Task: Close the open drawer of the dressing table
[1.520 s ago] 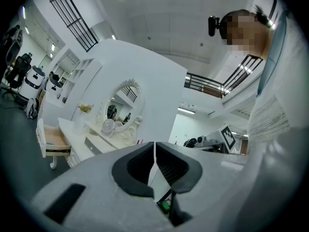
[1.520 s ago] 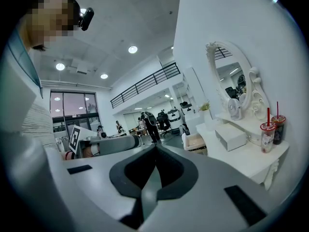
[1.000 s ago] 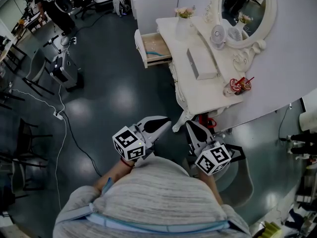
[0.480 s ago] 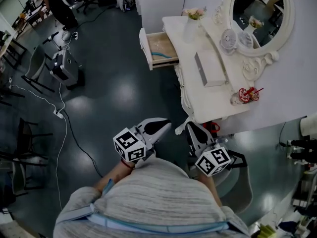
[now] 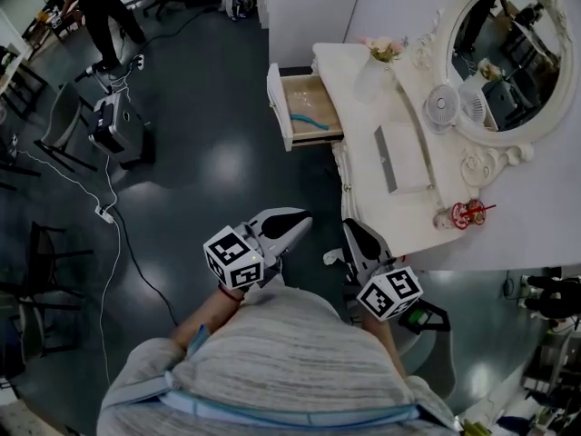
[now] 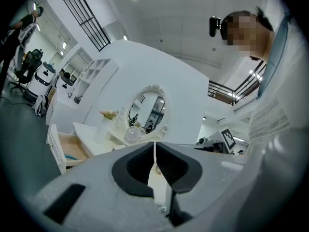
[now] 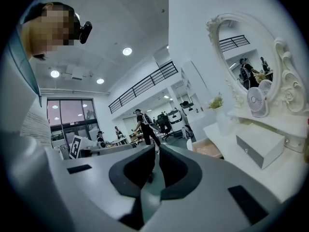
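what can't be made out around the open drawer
Thin blue object in the white open drawer: head view, too small to identify.
Drawer's lower part: left gripper view, behind the grey left gripper.
Red-and-white item on the white dressing table: head view, too small.

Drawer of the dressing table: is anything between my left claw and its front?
Nothing visible. Only bare floor lies between the left claw and the open drawer front; the dressing table stands right of that path.

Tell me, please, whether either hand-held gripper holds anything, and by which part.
Nothing is held: the left hand-held gripper and the right hand-held gripper are both shut and empty.
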